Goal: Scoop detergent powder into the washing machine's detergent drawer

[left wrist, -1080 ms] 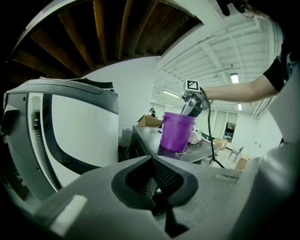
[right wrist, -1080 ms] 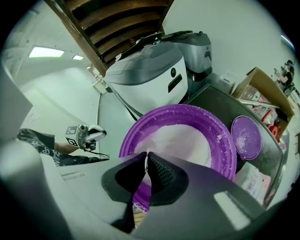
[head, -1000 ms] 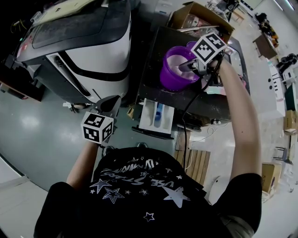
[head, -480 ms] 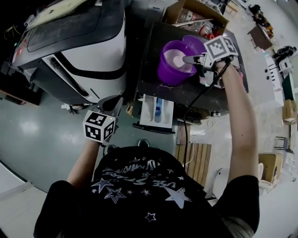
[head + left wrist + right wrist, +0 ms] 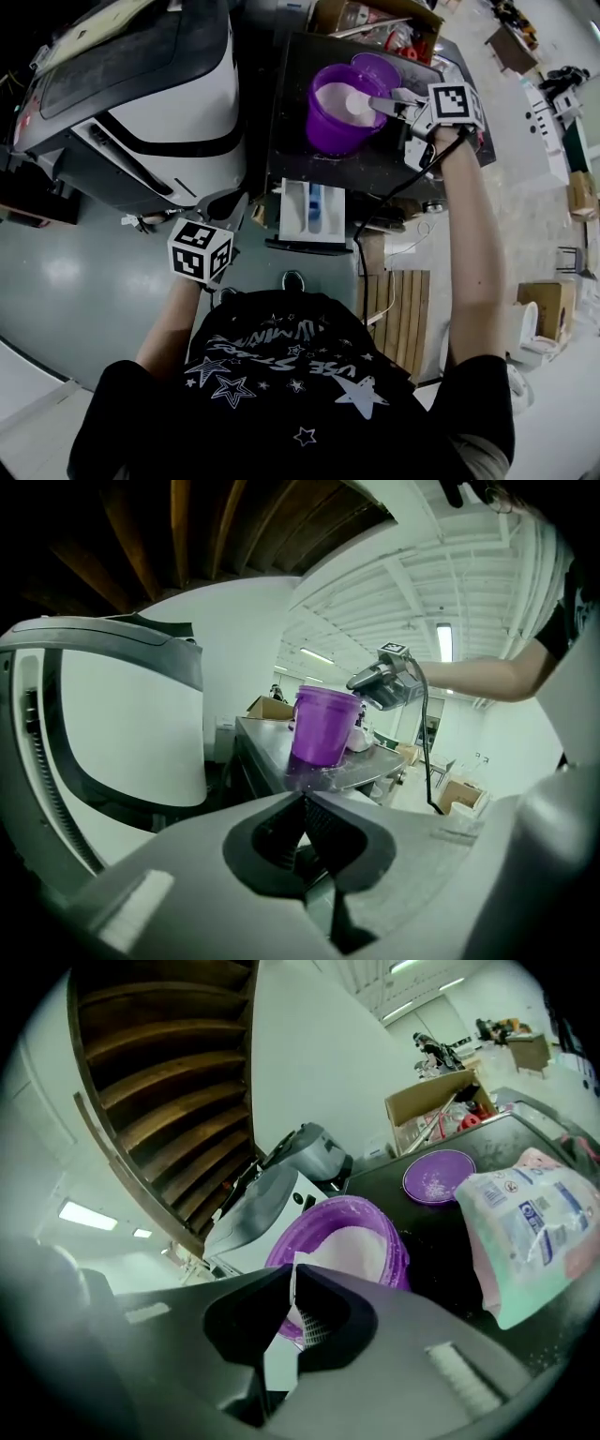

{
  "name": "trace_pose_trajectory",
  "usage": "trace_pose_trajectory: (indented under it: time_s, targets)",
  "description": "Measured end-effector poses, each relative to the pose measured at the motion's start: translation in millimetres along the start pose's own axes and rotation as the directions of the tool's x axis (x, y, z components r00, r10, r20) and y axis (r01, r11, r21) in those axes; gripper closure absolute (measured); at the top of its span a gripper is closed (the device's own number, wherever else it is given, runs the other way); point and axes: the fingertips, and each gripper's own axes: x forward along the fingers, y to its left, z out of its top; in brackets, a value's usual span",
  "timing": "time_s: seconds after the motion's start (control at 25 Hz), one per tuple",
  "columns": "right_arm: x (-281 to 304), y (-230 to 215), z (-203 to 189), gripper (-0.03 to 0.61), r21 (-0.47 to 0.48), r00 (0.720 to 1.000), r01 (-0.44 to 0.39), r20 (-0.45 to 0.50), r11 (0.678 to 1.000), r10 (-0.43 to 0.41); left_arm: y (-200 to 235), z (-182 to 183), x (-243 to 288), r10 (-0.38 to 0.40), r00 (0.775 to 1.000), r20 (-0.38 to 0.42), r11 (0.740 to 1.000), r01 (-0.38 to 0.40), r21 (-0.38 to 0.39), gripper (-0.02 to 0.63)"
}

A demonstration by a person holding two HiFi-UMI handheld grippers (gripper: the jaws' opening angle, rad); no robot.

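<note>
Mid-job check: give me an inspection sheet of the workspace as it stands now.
Surface: dark top carries bucket, lid and bag.
Job's things: purple bucket open, white powder inside; detergent drawer pulled out below the top; detergent bag lying beside the bucket.
Clutter: purple lid off the bucket, powder specks on it; cardboard box behind.
Grippers: right gripper shut on white scoop over the bucket; left gripper shut, empty, held low.
Cables: black cable hangs from the right gripper beside the drawer.
Surroundings: white-and-black machine; wooden pallet.
</note>
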Motion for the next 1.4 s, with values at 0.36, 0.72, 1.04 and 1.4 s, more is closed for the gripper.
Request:
trace_pose_trajectory:
  time_s: [0.36, 0.72, 1.04, 1.4]
  targets:
    - [-23, 19, -2, 0.54, 0.109, 0.97, -0.07, 0.239, 0.991, 0.043, -13, -5, 0, -0.057, 0.998, -0.028, 0.998, 0.058, 0.03, 0.612]
    - [-49, 48, -37, 0.54, 0.18, 0.918, -0.205, 0.376, 0.962, 0.125, -27, -15, 2, -0.122, 0.99, -0.074, 0.99, 0.127, 0.054, 0.612]
    - [-53, 39, -116, 0.54, 0.258, 0.92, -0.216, 0.377, 0.942, 0.108, -32, -31, 6, -0.165, 0.977, -0.135, 0.982, 0.175, 0.068, 0.612]
    - [-35, 9, -183, 0.54, 0.272, 0.944, -0.118, 0.329, 0.955, 0.023, -45, -50, 10, -0.199, 0.963, -0.183, 0.975, 0.213, 0.059, 0.612]
